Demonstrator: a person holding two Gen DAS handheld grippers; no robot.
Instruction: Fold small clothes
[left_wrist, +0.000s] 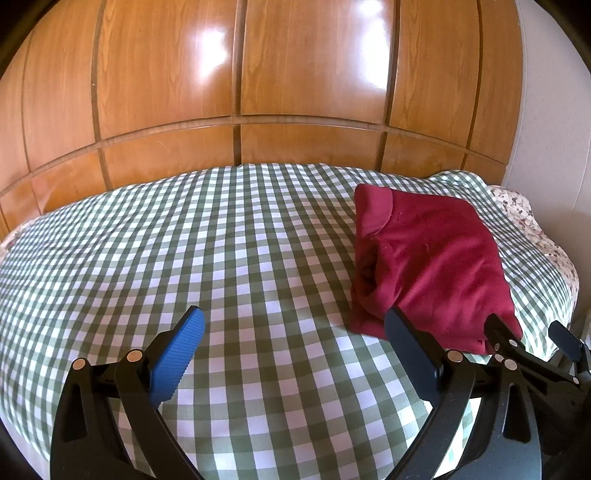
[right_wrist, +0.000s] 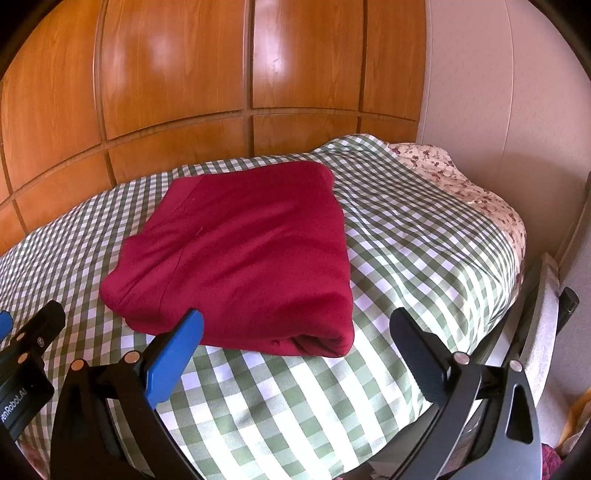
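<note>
Green-checked bedcover (right_wrist: 388, 229) carries a folded red garment (right_wrist: 240, 254); both grippers' jaws gape wide, empty.

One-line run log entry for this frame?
garment: red top folded on checked cover | left gripper: open, empty | right gripper: open, empty

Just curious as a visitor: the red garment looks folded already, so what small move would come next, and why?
Probably draw both grippers back. The red garment lies folded in a neat block on the checked cover, and the left gripper and right gripper are open, holding nothing.

Crimson garment (right_wrist: 240, 254), green-checked bedcover (right_wrist: 406, 236)
</note>
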